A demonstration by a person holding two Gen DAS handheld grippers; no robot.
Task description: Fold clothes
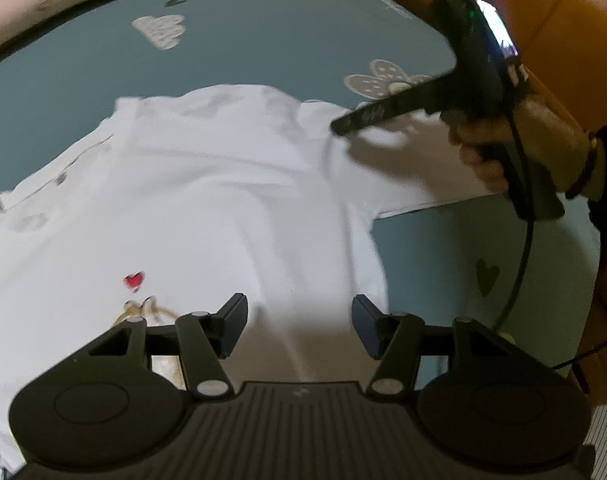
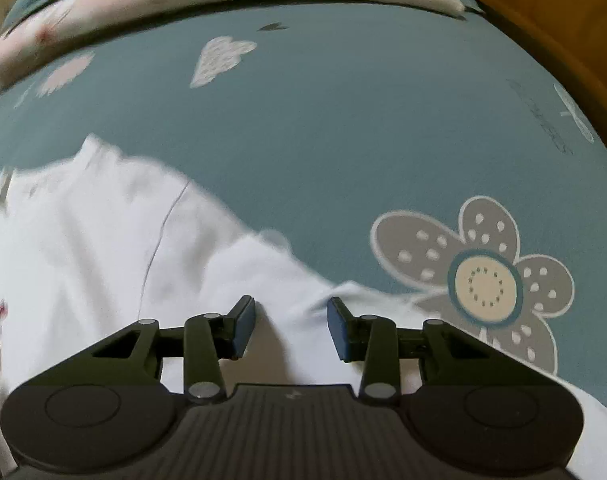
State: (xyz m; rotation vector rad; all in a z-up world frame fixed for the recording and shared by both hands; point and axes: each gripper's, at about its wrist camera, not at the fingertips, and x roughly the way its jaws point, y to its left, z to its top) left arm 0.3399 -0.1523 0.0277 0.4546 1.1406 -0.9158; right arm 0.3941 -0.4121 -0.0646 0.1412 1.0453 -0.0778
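Left wrist view: a white T-shirt [image 1: 191, 184] lies spread flat on the teal bedsheet [image 1: 263, 32], a small red heart [image 1: 134, 280] printed on its front.
Left gripper [image 1: 299, 326]: my fingers are spread, hovering over the shirt's body with only loose cloth below and nothing pinched.
Right gripper [image 1: 339, 128]: I reach toward the sleeve [image 1: 403, 168] that sticks out on that side; from this view I cannot tell whether the tips touch it.
Right wrist view: my right gripper [image 2: 291, 326] has its pads parted over the sleeve's edge, beside the printed flower [image 2: 483, 276], gripping nothing.
Done so far: the shirt looks laid out and smoothed, no fold visible.
Left to do: by my judgement nearly everything, starting with the sleeves, then the body.
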